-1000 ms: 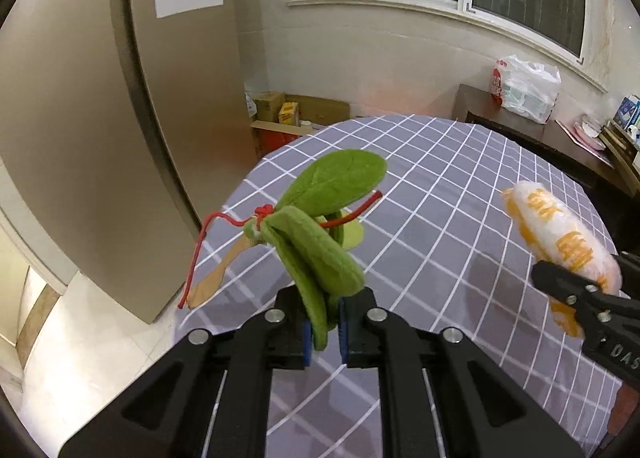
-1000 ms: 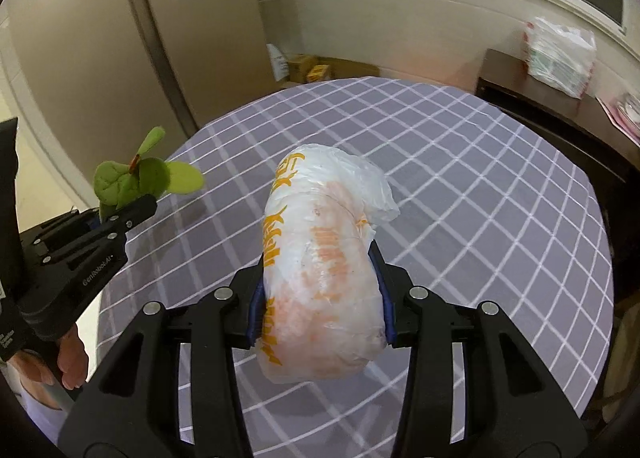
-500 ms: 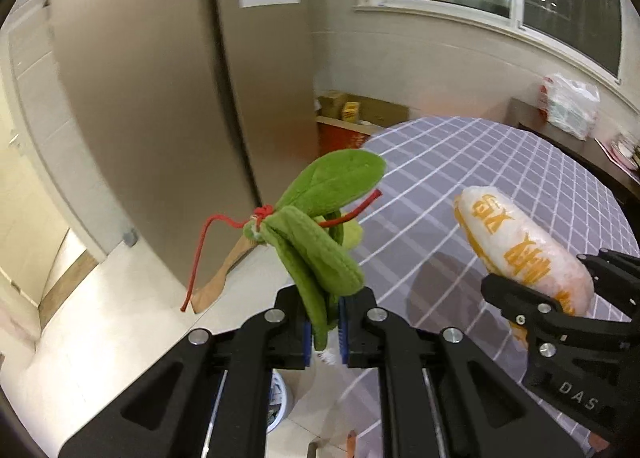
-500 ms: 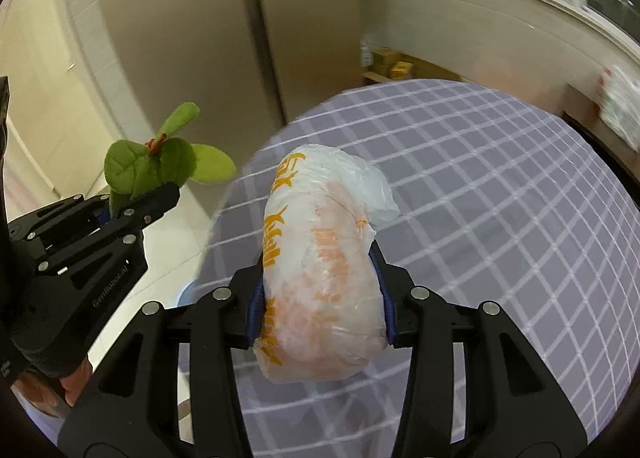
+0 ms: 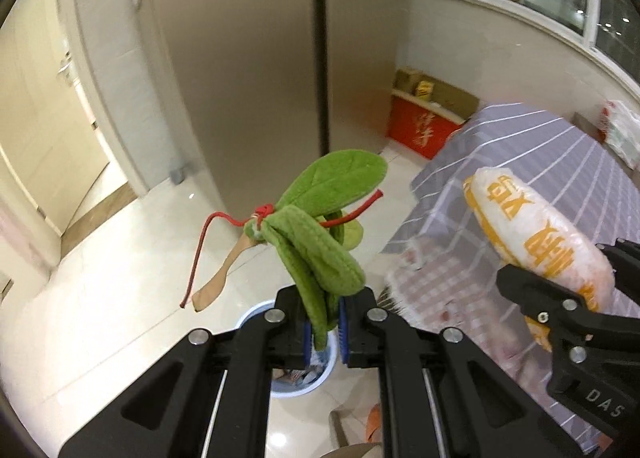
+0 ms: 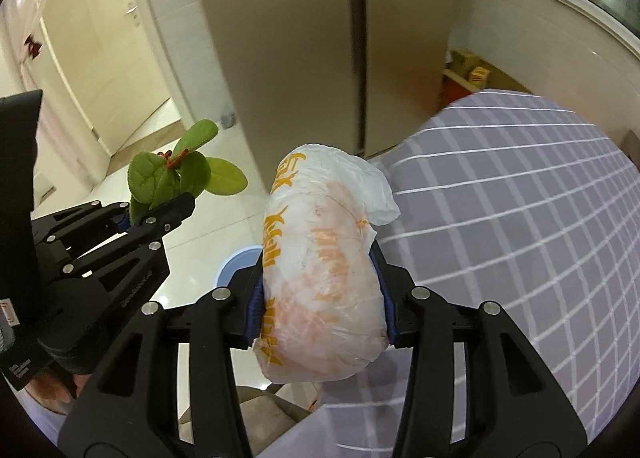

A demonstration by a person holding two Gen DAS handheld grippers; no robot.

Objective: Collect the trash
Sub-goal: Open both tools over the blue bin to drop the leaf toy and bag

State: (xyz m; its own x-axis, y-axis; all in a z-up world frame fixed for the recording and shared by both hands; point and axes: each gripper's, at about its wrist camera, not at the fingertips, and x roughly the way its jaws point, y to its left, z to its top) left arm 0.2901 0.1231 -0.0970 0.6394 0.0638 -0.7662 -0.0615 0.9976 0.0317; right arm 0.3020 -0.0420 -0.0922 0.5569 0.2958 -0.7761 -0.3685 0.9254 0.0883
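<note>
My left gripper (image 5: pixel 323 328) is shut on a green plush leaf bundle (image 5: pixel 320 218) tied with red string and a tan tag; it also shows in the right wrist view (image 6: pixel 176 178). My right gripper (image 6: pixel 320 302) is shut on a white plastic bag with orange print (image 6: pixel 320 290), which also shows in the left wrist view (image 5: pixel 536 234). A blue-rimmed trash bin (image 5: pixel 296 378) stands on the floor below the left gripper, partly hidden by it; its rim shows in the right wrist view (image 6: pixel 236 258).
A round table with a grey checked cloth (image 6: pixel 520 218) is to the right. A tall beige cabinet (image 5: pixel 260 58) stands ahead. A red box (image 5: pixel 424 130) and cardboard boxes sit by the wall. A doorway (image 5: pixel 60 118) opens at the left.
Both grippers have swung left, off the table, with their loads held. The floor and the blue-rimmed bin have come into view below them.
</note>
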